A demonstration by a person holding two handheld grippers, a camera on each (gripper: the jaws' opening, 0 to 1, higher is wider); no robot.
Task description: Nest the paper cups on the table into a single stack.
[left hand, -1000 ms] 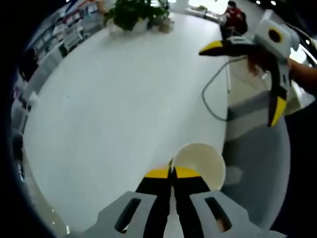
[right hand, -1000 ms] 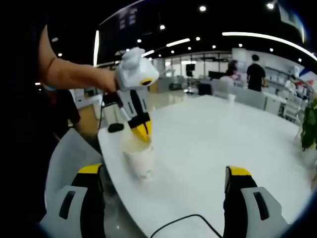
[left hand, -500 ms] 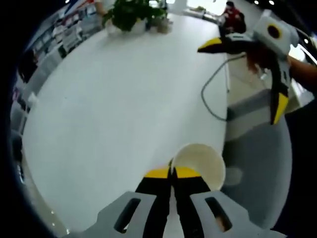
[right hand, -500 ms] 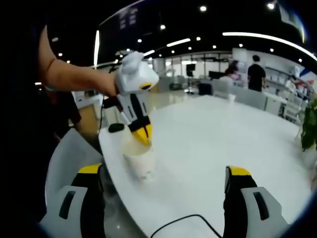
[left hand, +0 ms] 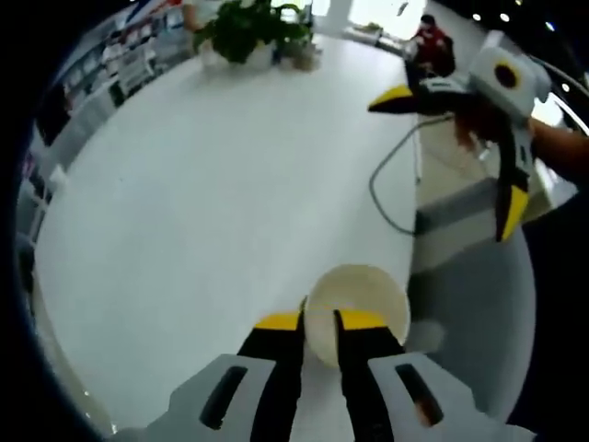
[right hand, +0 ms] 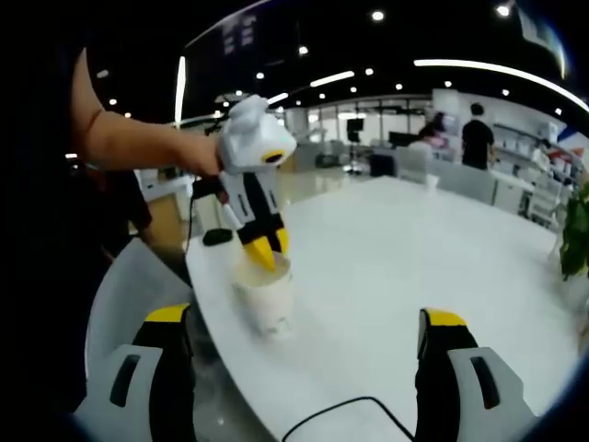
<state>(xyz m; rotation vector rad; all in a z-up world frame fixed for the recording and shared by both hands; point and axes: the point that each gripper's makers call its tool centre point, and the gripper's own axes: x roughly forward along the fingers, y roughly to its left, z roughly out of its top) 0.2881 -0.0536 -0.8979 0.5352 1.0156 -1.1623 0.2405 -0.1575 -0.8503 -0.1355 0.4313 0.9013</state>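
**Q:** Where is the paper cup, and which way does it point?

**A:** The paper cup point(left hand: 356, 304) stands on the white table point(left hand: 212, 193) near the table's edge. In the left gripper view it sits at 6 o'clock, just above the jaws. In the right gripper view the cup point(right hand: 264, 296) is at 9 o'clock from centre. Its long axis is upright and its mouth opens upward. Whether it is one cup or several nested cups cannot be told.

**Q:** What is the state of the left gripper?

**A:** The left gripper point(left hand: 319, 320) has its jaws at a narrow gap, one on each side of the cup's near rim. The yellow tips sit at the rim; whether the pads press on the wall cannot be told. In the right gripper view the left gripper point(right hand: 260, 250) points steeply down into the cup's mouth, held by a hand point(right hand: 198, 152).

**Q:** And the right gripper?

**A:** The right gripper point(right hand: 304, 322) is spread wide, with nothing between its jaws. In the left gripper view the right gripper point(left hand: 460, 147) is at 2 o'clock, well apart from the cup.

**Q:** What else is present?

**A:** A cable point(left hand: 391, 180) curves over the table edge at 3 o'clock. Potted plants point(left hand: 247, 28) stand at the far end at 12 o'clock. A grey chair point(right hand: 124, 295) stands beside the table.
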